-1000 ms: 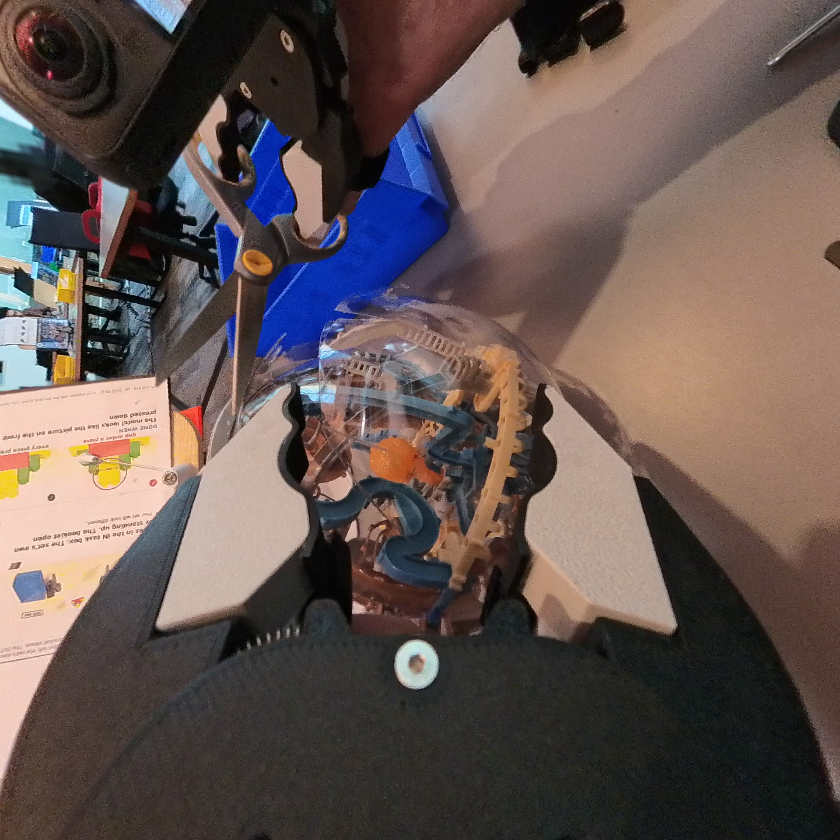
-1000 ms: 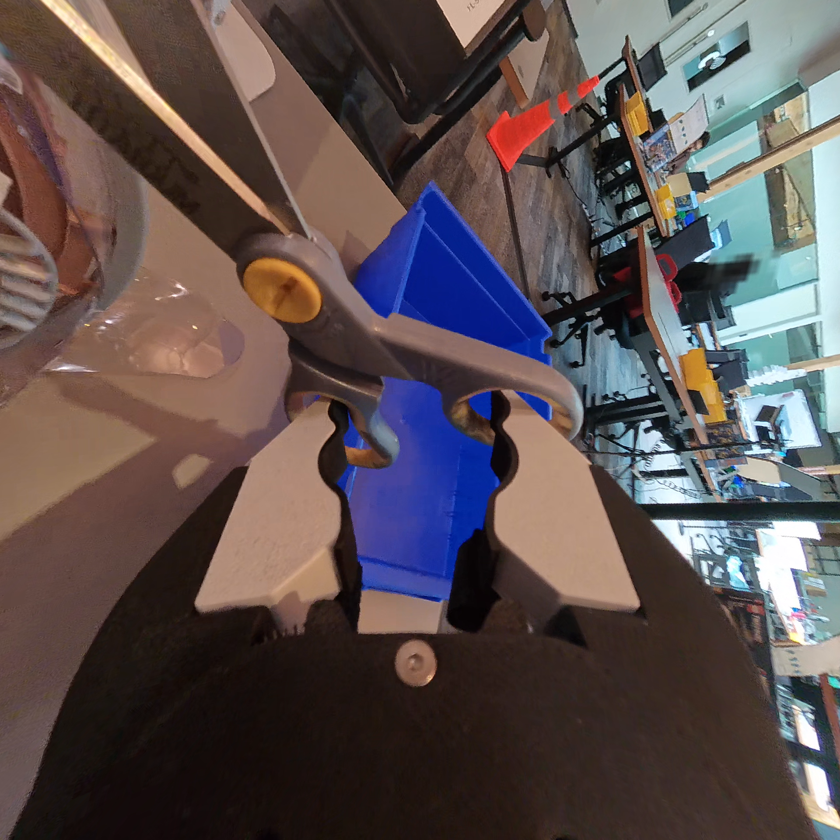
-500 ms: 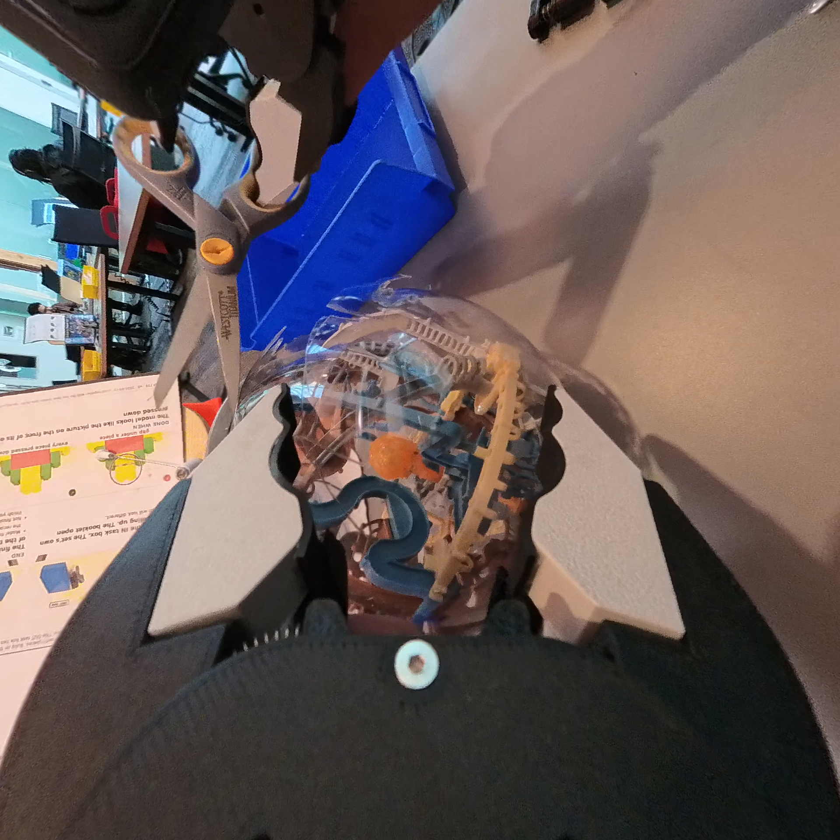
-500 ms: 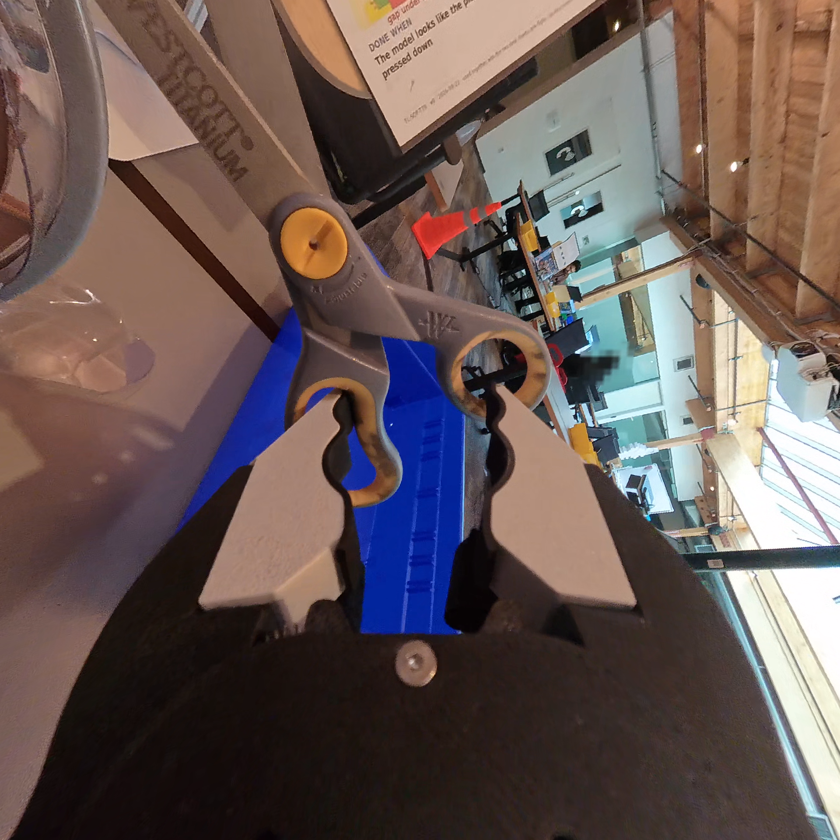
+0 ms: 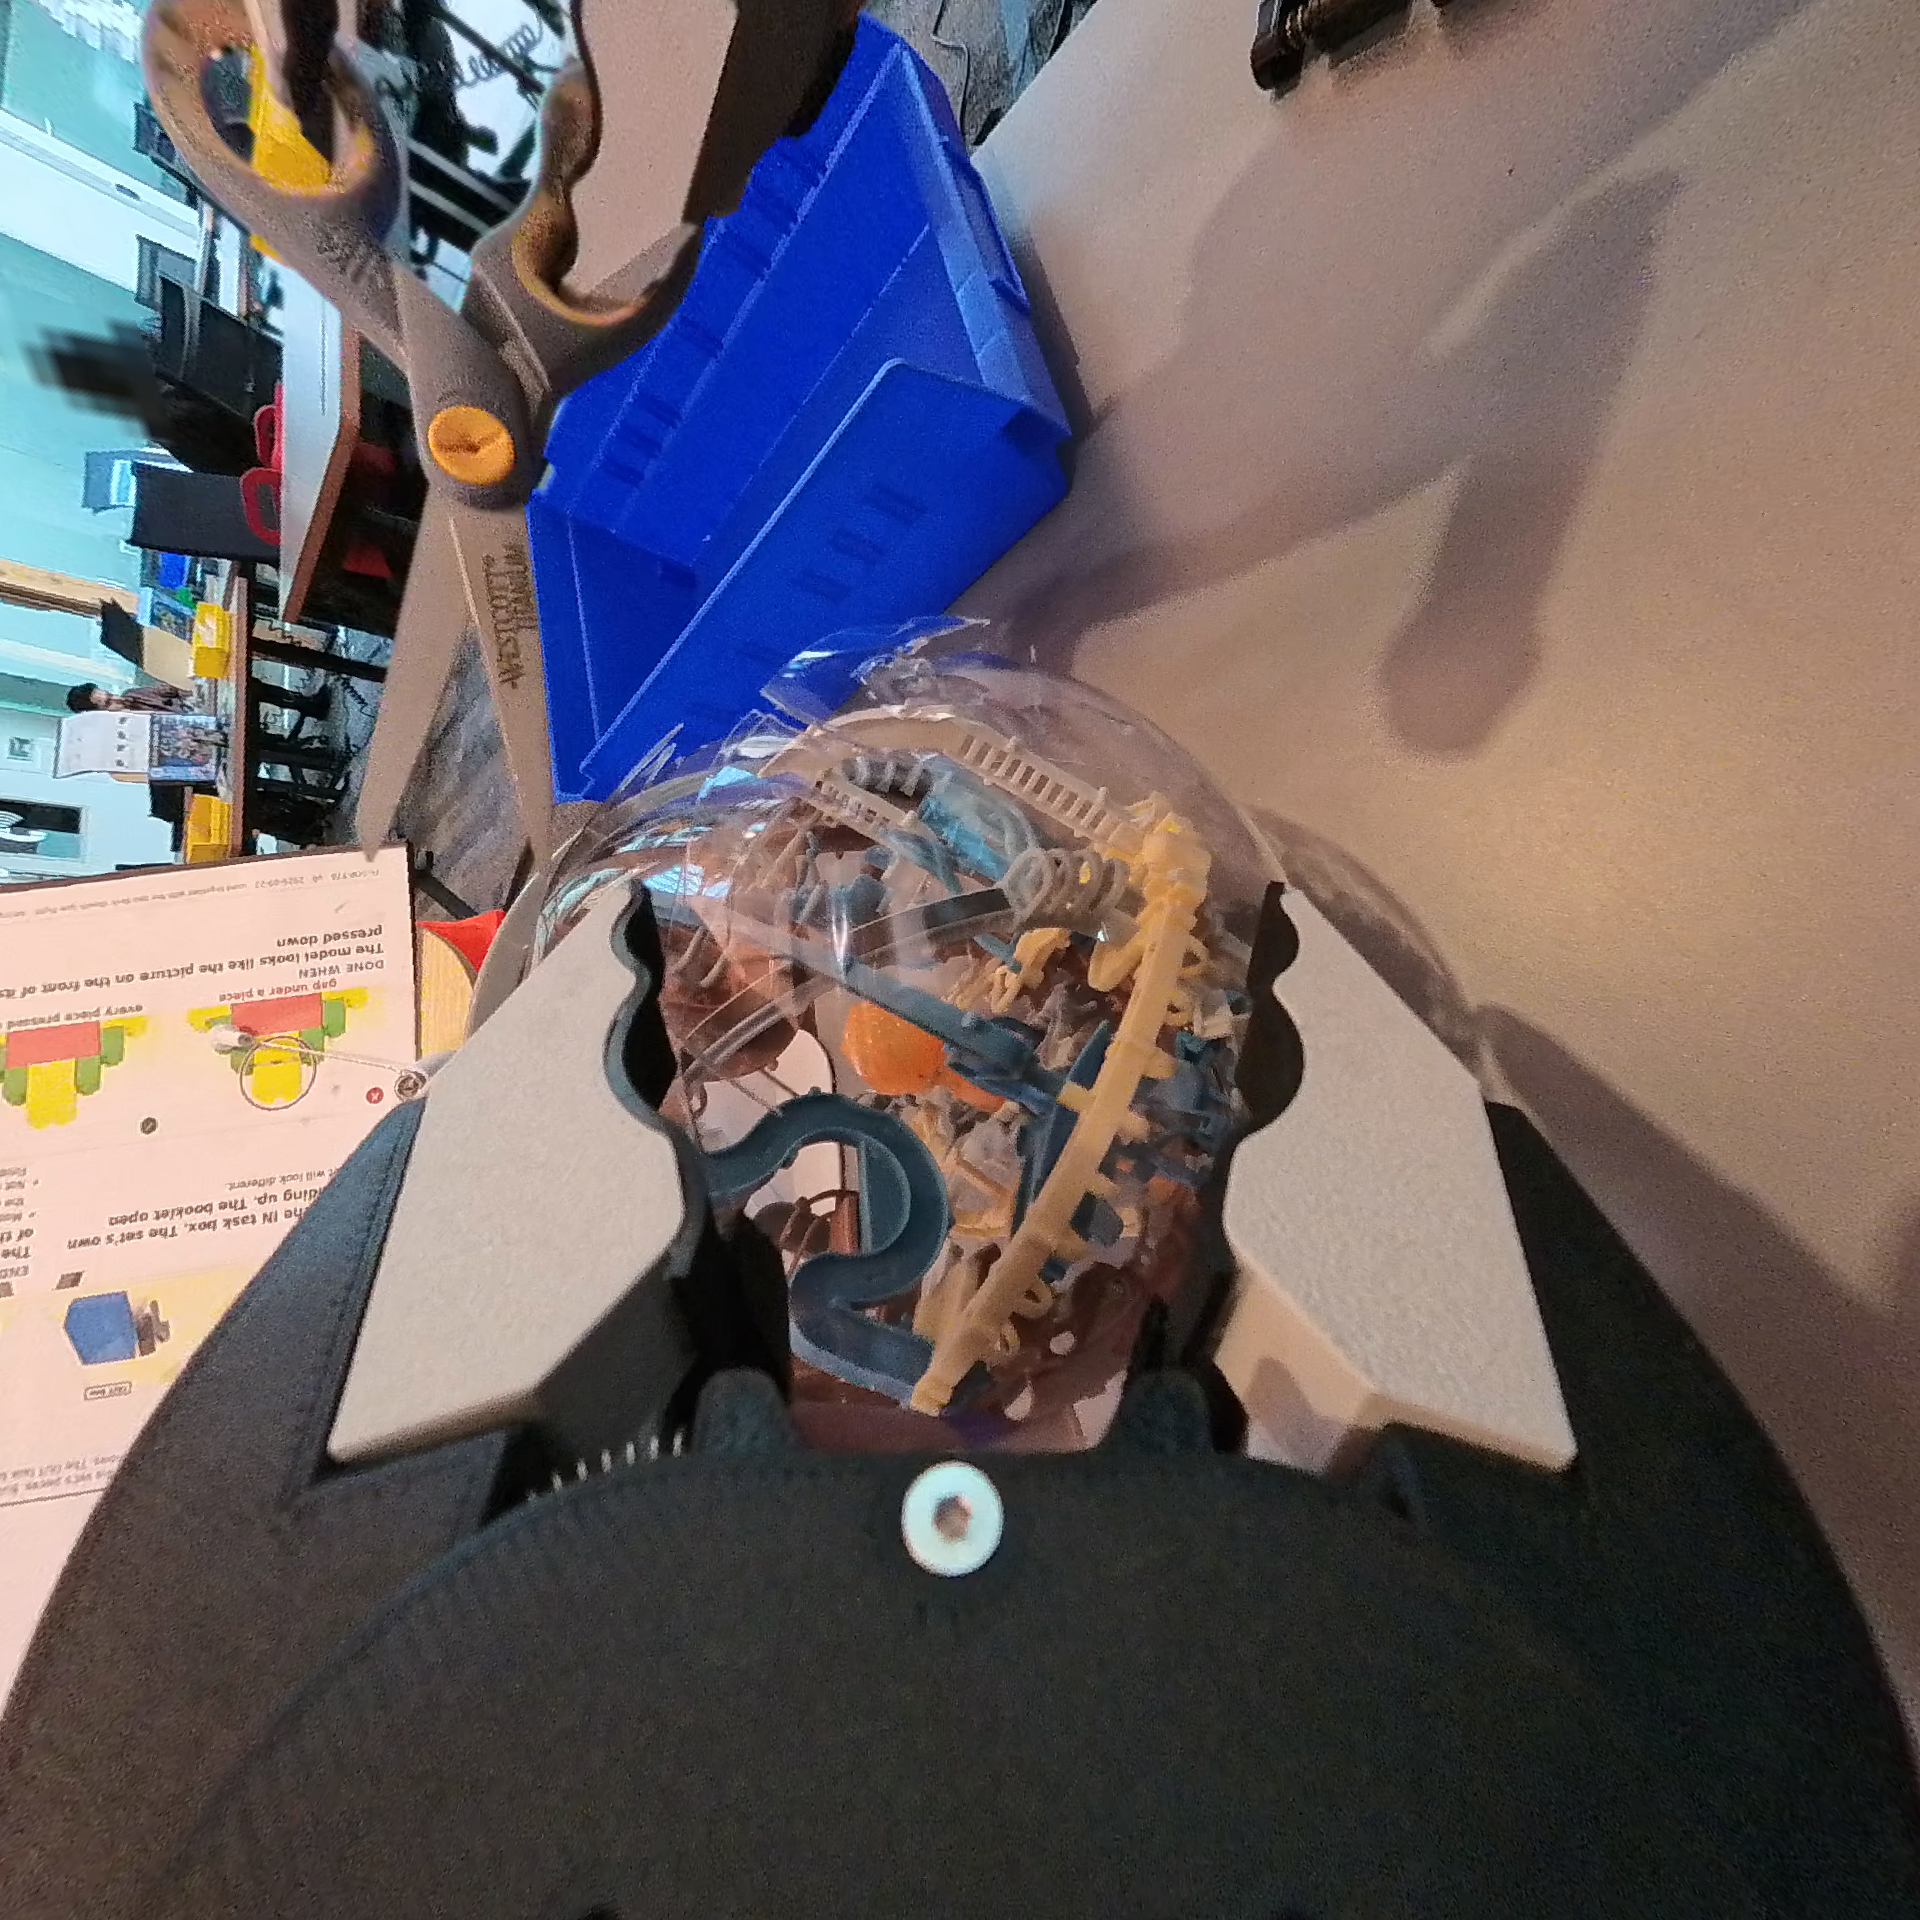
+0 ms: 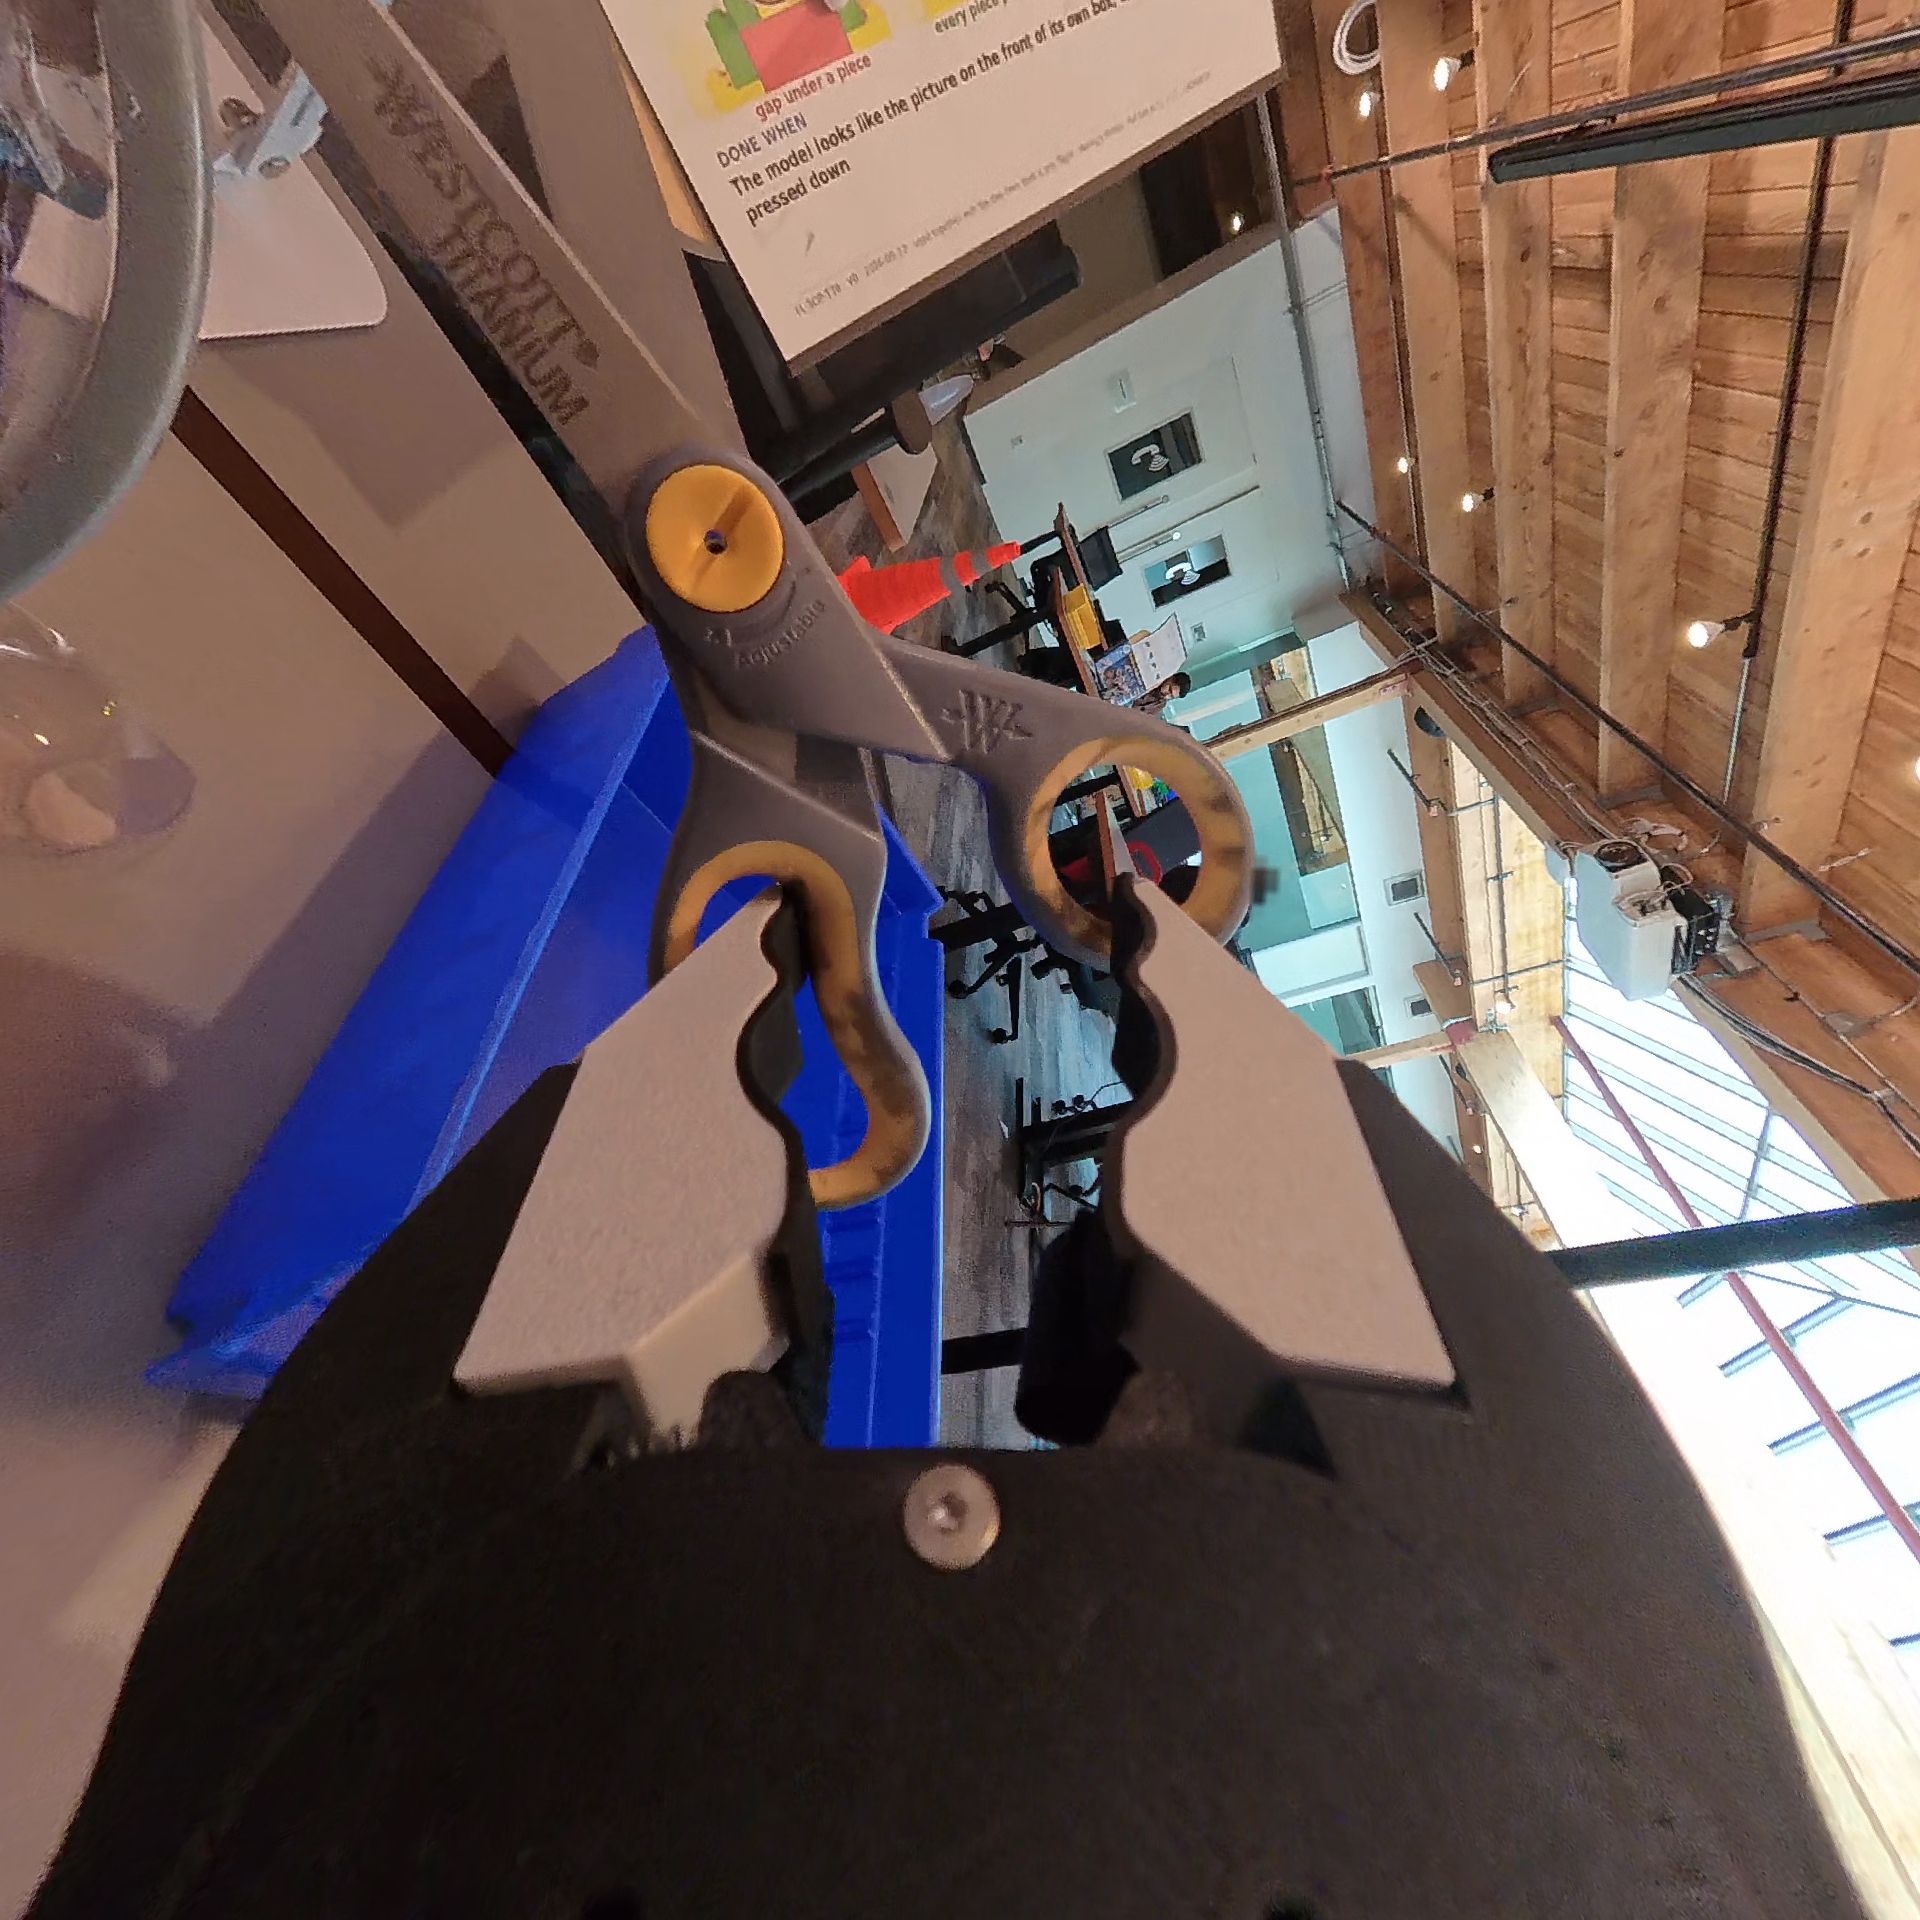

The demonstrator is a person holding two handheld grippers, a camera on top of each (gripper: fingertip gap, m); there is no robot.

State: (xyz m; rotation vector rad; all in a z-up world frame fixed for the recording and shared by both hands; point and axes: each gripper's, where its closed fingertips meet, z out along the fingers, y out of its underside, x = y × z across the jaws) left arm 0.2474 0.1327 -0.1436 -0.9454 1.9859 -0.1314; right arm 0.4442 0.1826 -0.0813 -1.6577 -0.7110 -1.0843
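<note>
My left gripper (image 5: 951,904) is shut on a clear plastic ball (image 5: 987,935) that has a blue, cream and orange maze inside and loose clear wrap around it. My right gripper (image 6: 951,894) holds grey scissors (image 6: 717,540) with a yellow pivot, one fingertip in each handle loop. In the left wrist view the scissors (image 5: 470,445) hang at the upper left. Their blades are slightly apart and run down to the wrap at the ball's left side, where the tips are hidden behind my left finger. The ball's edge (image 6: 94,312) shows at the far left of the right wrist view.
A blue plastic bin (image 5: 810,416) lies on the pale table (image 5: 1558,520) just beyond the ball and shows in the right wrist view (image 6: 499,987). A printed instruction sheet (image 5: 156,1091) stands at the left. Desks, chairs and an orange cone (image 6: 914,582) are far behind.
The right gripper and scissors have moved up and nearer the left camera, swinging more upright. The handle loops have spread and the blades have opened slightly. The ball stays gripped.
</note>
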